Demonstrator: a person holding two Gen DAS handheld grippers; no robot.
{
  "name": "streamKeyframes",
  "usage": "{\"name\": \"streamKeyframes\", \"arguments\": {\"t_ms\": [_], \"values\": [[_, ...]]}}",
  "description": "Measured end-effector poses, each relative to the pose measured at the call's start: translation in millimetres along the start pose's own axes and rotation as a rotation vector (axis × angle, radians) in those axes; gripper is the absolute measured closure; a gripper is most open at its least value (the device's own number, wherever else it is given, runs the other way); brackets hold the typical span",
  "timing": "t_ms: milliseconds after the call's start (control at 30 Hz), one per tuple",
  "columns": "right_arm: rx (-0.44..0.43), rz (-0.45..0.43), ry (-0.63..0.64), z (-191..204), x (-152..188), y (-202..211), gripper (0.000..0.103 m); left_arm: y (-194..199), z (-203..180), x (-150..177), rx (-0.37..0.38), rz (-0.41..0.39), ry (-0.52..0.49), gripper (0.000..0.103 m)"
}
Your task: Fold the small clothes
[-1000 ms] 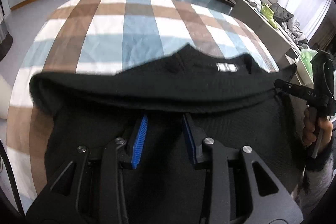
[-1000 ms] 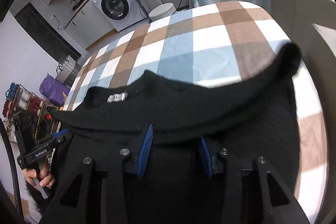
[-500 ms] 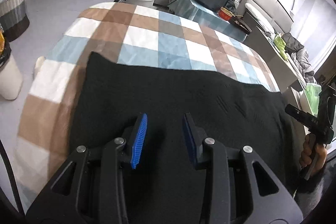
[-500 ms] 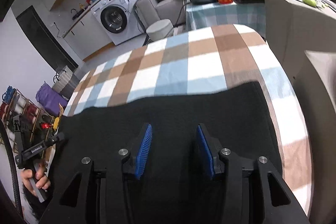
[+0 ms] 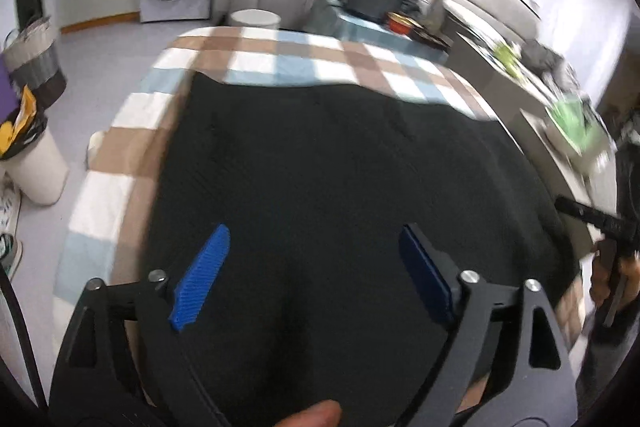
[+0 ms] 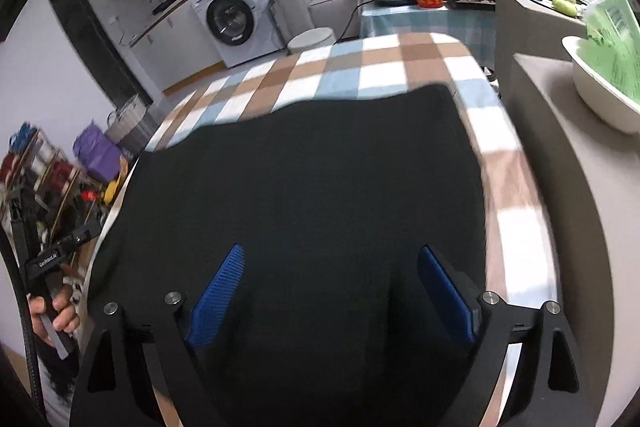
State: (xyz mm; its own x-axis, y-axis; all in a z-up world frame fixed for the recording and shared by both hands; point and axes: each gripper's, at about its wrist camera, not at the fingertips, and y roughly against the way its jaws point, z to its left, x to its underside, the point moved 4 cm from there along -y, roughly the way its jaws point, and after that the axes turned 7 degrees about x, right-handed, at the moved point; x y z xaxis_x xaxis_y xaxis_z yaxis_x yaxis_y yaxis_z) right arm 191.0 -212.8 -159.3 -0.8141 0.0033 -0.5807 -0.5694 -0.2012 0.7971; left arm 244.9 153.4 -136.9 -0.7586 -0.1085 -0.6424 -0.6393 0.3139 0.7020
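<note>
A black knit garment lies folded flat on the checked tablecloth and covers most of its near half. My left gripper hovers over the garment's near part. Its jaws are opening, the blue pads stand wide apart, and no cloth is pinched between them. In the right wrist view the same garment fills the middle. My right gripper hangs above it with its jaws opening too, holding nothing. Each view shows the other gripper at its edge: the right gripper and the left gripper.
The table ends just right of the garment, beside a grey counter with a white bowl holding a green bag. A washing machine, a sofa and a small table with a dark pot stand beyond. A bin and basket stand left.
A second ago both grippers held the garment's edge and carried it over. The garment now lies flat, both sets of jaws have spread wide, and both hands have drawn back.
</note>
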Motion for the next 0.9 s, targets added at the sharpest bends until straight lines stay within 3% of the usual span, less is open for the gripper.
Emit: {"name": "streamKeyframes", "arguments": {"t_ms": [67, 267, 433, 667, 900], "values": [[-0.014, 0.005, 0.014, 7.8, 13.6, 4.3, 0.012, 5.2, -19.2, 18.4, 0.013, 0.0, -0.037, 0.001], [-0.033, 0.027, 0.062, 35.9, 53.8, 8.3, 0.012, 14.4, -61.0, 54.7, 0.047, -0.003, -0.089, 0.001], [-0.049, 0.046, 0.137, 69.7, 78.0, -1.4, 0.012, 12.6, -74.0, 68.6, 0.056, -0.021, -0.086, 0.001], [0.1, 0.022, 0.32, 101.2, 103.0, -13.4, 0.011, 3.2, -75.3, 85.9, 0.004, 0.013, -0.094, 0.001], [0.12, 0.017, 0.325, 83.4, 123.2, 0.5, 0.011, 1.0, -63.4, 96.7, -0.007, 0.038, -0.076, 0.001]]}}
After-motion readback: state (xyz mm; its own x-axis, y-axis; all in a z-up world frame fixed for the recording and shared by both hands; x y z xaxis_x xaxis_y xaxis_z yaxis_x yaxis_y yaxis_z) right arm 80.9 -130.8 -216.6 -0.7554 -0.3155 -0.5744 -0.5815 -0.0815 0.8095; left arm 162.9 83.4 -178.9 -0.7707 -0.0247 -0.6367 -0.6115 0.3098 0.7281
